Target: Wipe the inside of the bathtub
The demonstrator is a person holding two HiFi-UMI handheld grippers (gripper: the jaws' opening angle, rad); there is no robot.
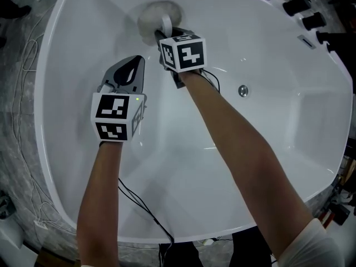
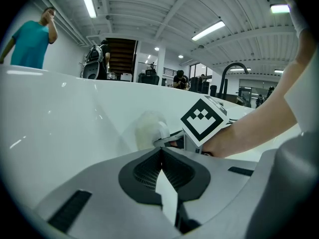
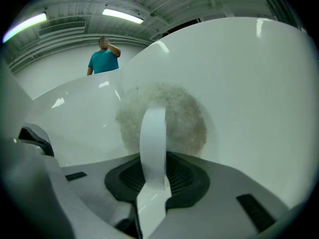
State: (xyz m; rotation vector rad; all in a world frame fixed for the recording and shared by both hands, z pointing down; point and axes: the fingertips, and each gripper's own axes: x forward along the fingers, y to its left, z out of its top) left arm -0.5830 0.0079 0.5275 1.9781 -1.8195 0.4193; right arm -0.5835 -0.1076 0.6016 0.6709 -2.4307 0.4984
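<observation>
— Two questions: where's the pad point(image 1: 158, 14), and what holds it?

— It's round and fluffy, lying flat against the sloping wall at the far end of the tub point(image 1: 267, 149). The right hand-held gripper point(image 1: 165, 36) has it. Its jaws are pinched on the white strap point(image 3: 152, 133) that loops off the pad's back.

— And the left hand-held gripper point(image 1: 132, 65)?

— Jaws together, nothing between them. It sits over the tub's inside, just beside the right one and nearer the person, pointing toward the pad.

— Does it touch the pad?

— No, they're apart. In the left gripper view the pad shows beyond the closed jaws, with the right one's marker cube beside it. Whether the left one rests on the tub's surface, I can't tell.

— Anything else in the tub?

— A round metal fitting point(image 1: 243, 90) on the side wall, to the right of the right forearm. A thin black cable point(image 1: 142, 207) crosses the tub floor below the left arm toward the near rim.

— And past the tub?

— A person in a teal shirt point(image 3: 103, 59) stands beyond the far rim, one arm raised to the head.
</observation>
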